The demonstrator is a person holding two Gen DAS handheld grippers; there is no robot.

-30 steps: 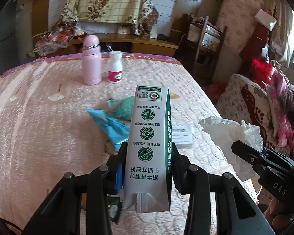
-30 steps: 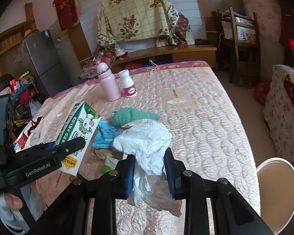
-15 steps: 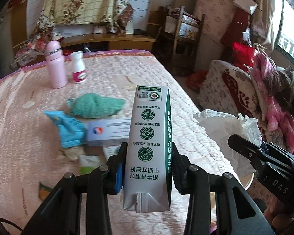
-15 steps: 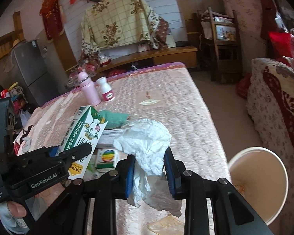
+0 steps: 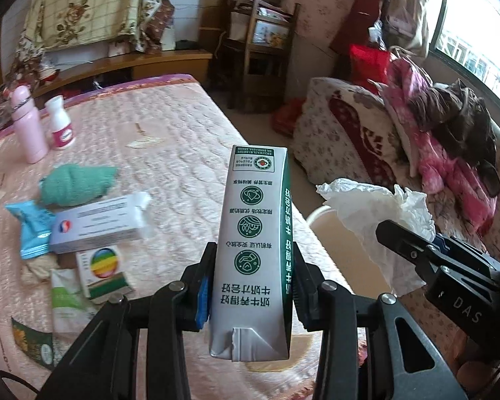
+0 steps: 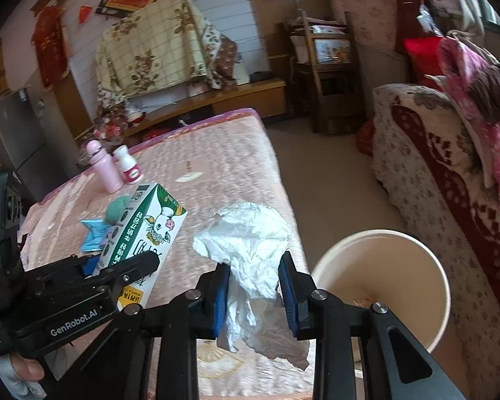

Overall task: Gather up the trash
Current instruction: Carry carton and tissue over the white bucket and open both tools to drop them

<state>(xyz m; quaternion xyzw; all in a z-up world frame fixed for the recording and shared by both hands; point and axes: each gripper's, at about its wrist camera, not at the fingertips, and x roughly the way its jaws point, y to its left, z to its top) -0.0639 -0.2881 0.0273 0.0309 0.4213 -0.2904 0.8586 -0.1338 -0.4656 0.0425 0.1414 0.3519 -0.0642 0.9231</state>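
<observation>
Left wrist: our left gripper (image 5: 250, 286) clamps a milk carton (image 5: 255, 246) upright above the table's (image 5: 170, 166) right edge. A box (image 5: 96, 225), wrappers and a green cloth (image 5: 76, 185) lie on the table's left part.

Right wrist: our right gripper (image 6: 254, 295) pinches crumpled tissue (image 6: 250, 243) over the same edge, just beside the open bin (image 6: 383, 286) on the floor.

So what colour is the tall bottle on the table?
Pale pink bottle, clearest in the left wrist view.

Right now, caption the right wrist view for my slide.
Right gripper clamps crumpled tissue beside the open bin.
</observation>
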